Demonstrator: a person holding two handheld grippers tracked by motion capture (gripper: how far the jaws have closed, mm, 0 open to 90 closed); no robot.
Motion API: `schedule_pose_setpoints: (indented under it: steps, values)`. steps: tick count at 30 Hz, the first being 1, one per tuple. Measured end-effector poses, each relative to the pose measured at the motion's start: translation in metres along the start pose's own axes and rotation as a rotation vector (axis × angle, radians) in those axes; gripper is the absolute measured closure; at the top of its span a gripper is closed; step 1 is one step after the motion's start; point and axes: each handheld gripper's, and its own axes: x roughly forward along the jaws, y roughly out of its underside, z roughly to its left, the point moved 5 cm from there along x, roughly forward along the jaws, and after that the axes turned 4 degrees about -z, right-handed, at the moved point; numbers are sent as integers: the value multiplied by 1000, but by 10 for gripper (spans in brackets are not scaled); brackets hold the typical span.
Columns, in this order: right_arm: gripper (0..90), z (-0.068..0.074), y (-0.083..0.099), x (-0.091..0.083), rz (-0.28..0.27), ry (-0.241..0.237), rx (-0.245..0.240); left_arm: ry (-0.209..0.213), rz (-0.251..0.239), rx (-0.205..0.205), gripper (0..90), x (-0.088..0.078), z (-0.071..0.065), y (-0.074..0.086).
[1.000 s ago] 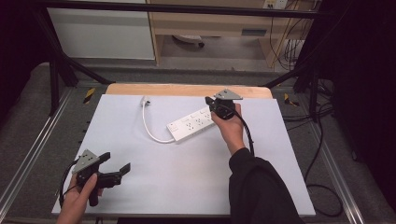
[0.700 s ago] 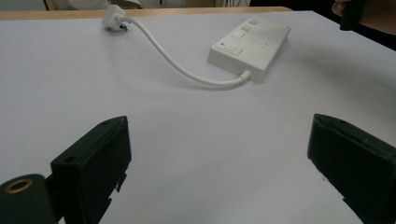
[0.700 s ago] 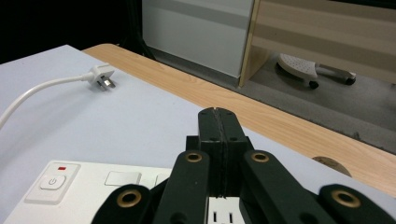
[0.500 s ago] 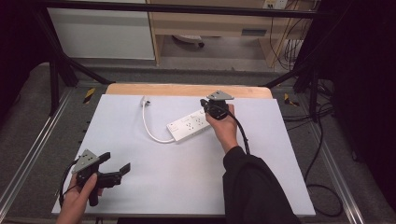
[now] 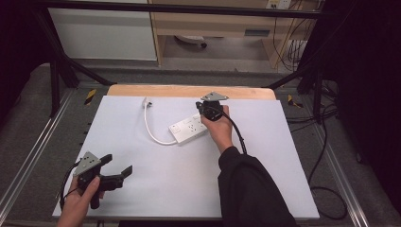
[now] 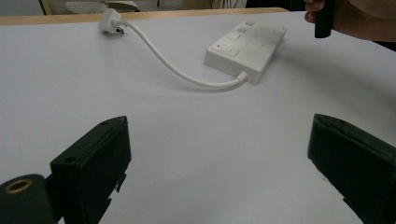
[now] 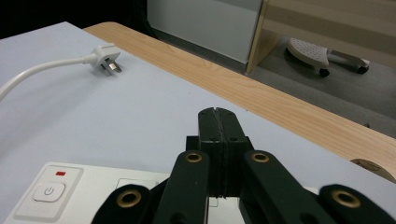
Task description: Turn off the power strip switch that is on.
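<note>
Now slid in over the far end of the power strip [image 5: 189,128] mid-surface: right claw [image 7: 218,122], pressed together, holding nothing. Probably lining up a push. Left claw [image 5: 116,166] parked well nearer than the strip, spread apart.

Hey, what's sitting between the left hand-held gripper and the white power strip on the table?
Nothing: in the left gripper view, only bare white tabletop lies between the open left hand-held gripper and the power strip. Its cable curves off to one side.

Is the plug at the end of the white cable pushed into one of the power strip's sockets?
No. In the high view the plug lies loose on the white table, away from the power strip.
</note>
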Motion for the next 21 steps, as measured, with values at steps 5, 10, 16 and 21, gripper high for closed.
schedule_pose_setpoints:
  steps: [5,10,16,21]
  values:
    - [900,2,2,3,6,-4,5,4,4,5,57,0,-1,0]
    - [900,3,5,5,17,-10,20,-1,5,14,56,0,-1,0]
    - [900,4,8,8,38,-16,28,-13,1,3,57,-1,1,-1]
    - [900,5,11,10,49,-21,28,-12,2,8,57,0,0,-1]
